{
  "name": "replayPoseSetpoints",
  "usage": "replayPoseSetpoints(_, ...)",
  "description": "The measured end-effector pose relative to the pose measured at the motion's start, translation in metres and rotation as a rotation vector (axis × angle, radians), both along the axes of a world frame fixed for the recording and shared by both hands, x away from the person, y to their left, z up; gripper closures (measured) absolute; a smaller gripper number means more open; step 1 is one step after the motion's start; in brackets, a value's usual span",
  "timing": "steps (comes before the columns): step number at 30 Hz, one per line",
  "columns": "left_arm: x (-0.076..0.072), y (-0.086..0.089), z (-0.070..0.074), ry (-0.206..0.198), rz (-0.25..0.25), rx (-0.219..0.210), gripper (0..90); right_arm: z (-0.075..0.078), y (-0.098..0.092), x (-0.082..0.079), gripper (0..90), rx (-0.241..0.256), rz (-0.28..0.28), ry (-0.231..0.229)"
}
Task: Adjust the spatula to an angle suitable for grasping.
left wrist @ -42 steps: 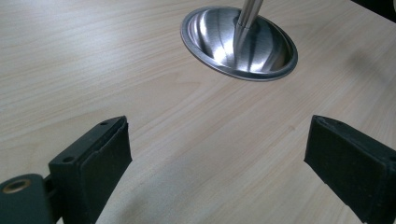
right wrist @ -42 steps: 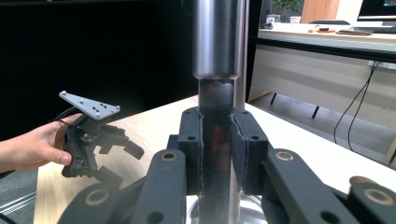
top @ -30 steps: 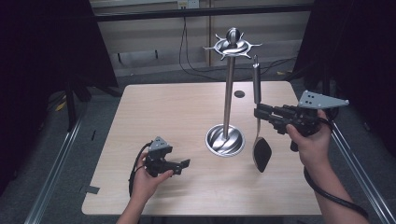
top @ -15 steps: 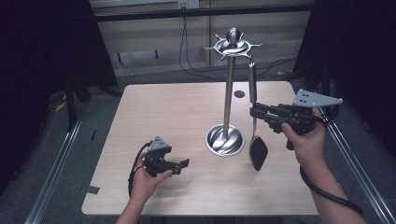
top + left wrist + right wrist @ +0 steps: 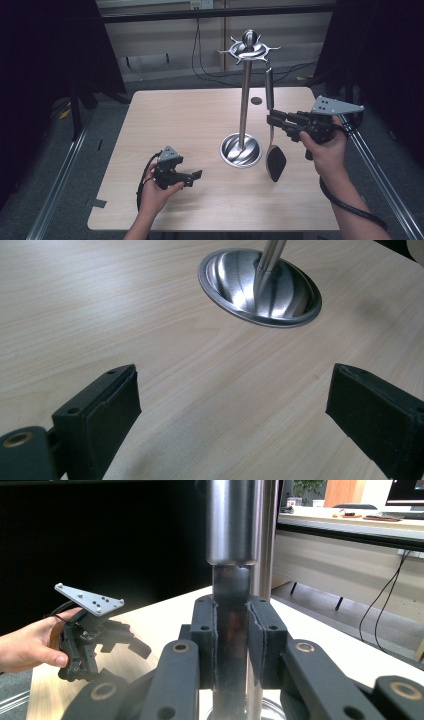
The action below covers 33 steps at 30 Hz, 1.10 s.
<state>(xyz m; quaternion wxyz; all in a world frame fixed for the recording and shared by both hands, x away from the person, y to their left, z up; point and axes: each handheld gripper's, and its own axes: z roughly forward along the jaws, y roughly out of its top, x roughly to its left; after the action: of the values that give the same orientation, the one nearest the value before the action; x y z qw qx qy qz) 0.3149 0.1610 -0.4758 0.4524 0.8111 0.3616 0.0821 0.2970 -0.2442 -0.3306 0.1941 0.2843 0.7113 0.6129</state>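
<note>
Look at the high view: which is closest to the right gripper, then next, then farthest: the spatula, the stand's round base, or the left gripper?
1. Spatula: held in the right gripper's fingers.
2. Stand's round base: table's middle, beside the spatula.
3. Left gripper: near front-left.

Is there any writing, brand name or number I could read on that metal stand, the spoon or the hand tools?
None that can be read. The stand, the spatula held in the right gripper, the left gripper and the table bear no legible text. A small yellow tag on the rail behind is too blurred to read.
</note>
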Motion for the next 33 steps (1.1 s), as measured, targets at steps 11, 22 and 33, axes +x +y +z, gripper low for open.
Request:
replayPoseSetpoints(11, 0.0, -0.001, 0.0, 0.0, -0.001, 0.001, 6.8, -0.002, 0.004, 0.002, 75.7, 0.001, -0.004, -0.004)
replayPoseSetpoints(22, 0.0, 0.002, 0.001, -0.006, -0.005, 0.0, 6.8, -0.006, 0.01, 0.005, 75.4, 0.006, -0.023, -0.014)
replayPoseSetpoints(33, -0.001, 0.004, 0.001, -0.006, 0.003, 0.002, 6.8, -0.007, 0.012, 0.007, 74.5, 0.016, -0.023, -0.012)
